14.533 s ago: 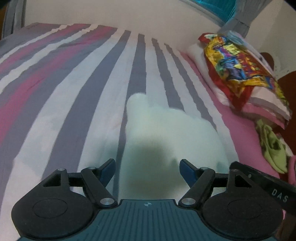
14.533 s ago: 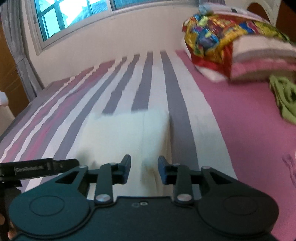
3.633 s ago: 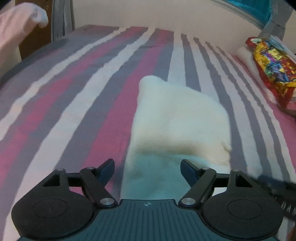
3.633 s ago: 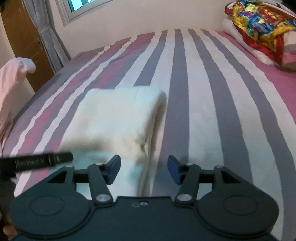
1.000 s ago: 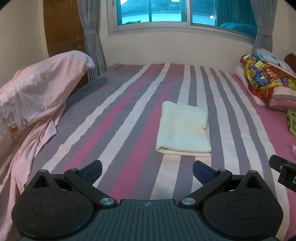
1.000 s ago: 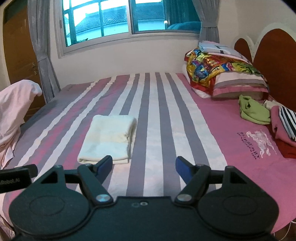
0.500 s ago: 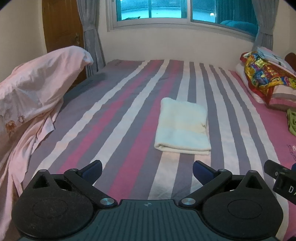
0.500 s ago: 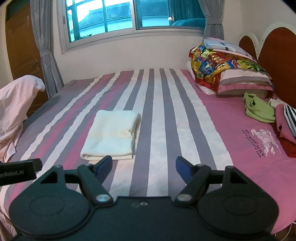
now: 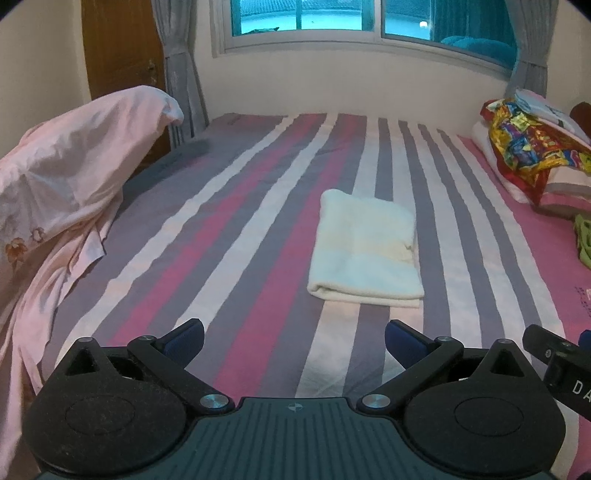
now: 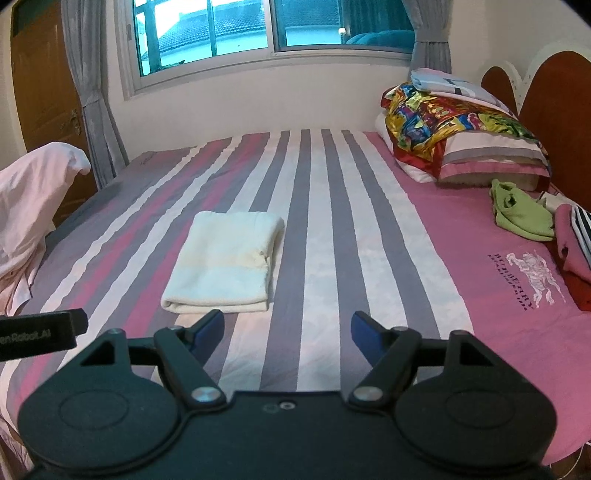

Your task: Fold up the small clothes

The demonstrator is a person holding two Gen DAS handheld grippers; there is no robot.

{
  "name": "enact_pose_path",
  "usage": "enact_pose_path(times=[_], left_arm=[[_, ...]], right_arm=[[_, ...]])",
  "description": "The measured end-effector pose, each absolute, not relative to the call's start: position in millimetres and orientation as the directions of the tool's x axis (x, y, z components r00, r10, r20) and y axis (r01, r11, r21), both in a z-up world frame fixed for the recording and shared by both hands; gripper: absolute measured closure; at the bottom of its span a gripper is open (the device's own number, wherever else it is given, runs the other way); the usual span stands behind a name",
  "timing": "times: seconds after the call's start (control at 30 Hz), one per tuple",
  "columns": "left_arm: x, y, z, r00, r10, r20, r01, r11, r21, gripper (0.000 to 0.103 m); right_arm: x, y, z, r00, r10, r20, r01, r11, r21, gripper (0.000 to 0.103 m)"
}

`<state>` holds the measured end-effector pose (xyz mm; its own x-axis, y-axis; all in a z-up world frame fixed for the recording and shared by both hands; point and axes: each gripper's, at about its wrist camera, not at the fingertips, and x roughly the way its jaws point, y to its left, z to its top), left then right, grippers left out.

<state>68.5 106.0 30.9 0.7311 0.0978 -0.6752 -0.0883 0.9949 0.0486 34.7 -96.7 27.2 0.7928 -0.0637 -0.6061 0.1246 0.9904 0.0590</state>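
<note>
A cream cloth [image 9: 365, 251] lies folded into a neat rectangle on the striped bed sheet [image 9: 236, 236]; it also shows in the right wrist view [image 10: 225, 262]. My left gripper [image 9: 293, 338] is open and empty, held back from the cloth above the bed's near edge. My right gripper [image 10: 287, 326] is open and empty too, just right of the cloth's near end and well short of it. A crumpled green garment [image 10: 521, 212] lies at the right near the pillows.
A pink sheet [image 9: 70, 177] hangs over something at the left bed edge. Stacked pillows with a colourful cover [image 10: 461, 125] sit at the right by the headboard. Red and striped clothes [image 10: 576, 251] lie at the far right. A window [image 10: 240, 33] is behind.
Both grippers have let go of the cloth and pulled far back from it since the earlier close-up frames, with jaws wider. Over the last second both views shifted slightly.
</note>
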Motion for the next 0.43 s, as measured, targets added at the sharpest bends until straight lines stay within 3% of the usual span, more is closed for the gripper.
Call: enact_pose_path(times=[0.3, 0.43], left_arm=[[85.0, 107.1, 24.6, 0.762, 0.078, -0.643, -0.074, 0.997, 0.034, 0.000], [112.1, 107.1, 6.3, 0.677, 0.110, -0.728, -0.099, 0.993, 0.057, 0.000]], right_arm=[[44.8, -95.5, 19.9, 0.783, -0.063, -0.619, 0.123, 0.991, 0.054, 0.028], [53.3, -97.4, 13.5, 0.774, -0.053, -0.631, 0.126, 0.989, 0.072, 0.028]])
